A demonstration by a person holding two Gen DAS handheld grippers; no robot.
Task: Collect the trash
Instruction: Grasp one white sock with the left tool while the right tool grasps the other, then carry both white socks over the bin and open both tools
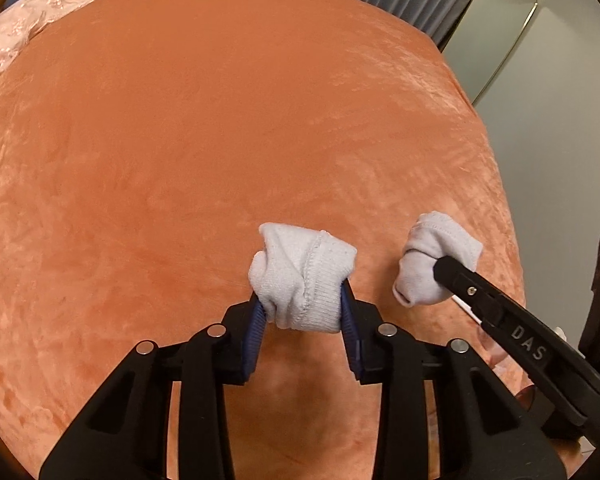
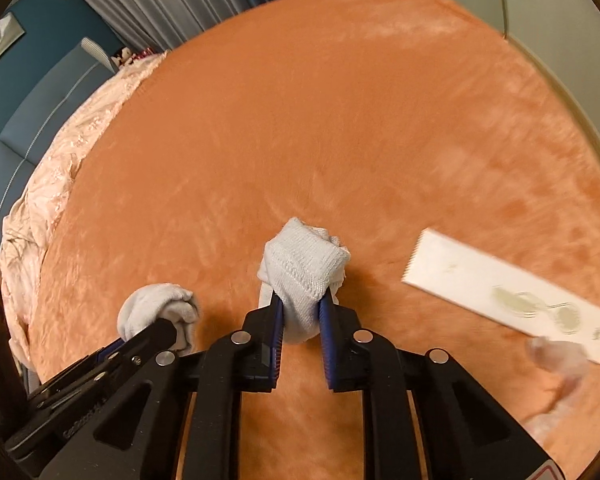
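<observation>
meanwhile the left gripper (image 1: pixel 304 304) reached forward low over the bed, its blue ribbed pads (image 1: pixel 256 328) clamped on a balled white sock (image 1: pixel 300 276), a knitted bundle with a ribbed cuff folded across its front. at about three o'clock from it, the right gripper (image 1: pixel 444 268) came in slantwise from the lower right, its black finger pressed against a second sock bundle (image 1: pixel 436 258), smoother and greyer in this view. from the right wrist, that gripper's own pads (image 2: pixel 326 316) were closed tight on the second bundle, which bulged above them in a rounded knot of ribbed knit. the left gripper and its sock sat at about nine o'clock from there. both bundles were held just over the orange blanket (image 1: pixel 220 140), a plush, velvety fabric with brushed streaks. a flat white rectangular wrapper (image 2: pixel 508 292), serrated at one short end and faintly printed, lay on the blanket at about three o'clock, blurred. pale pink embroidered bedding (image 2: pixel 60 184) lay crumpled along the far left edge.
</observation>
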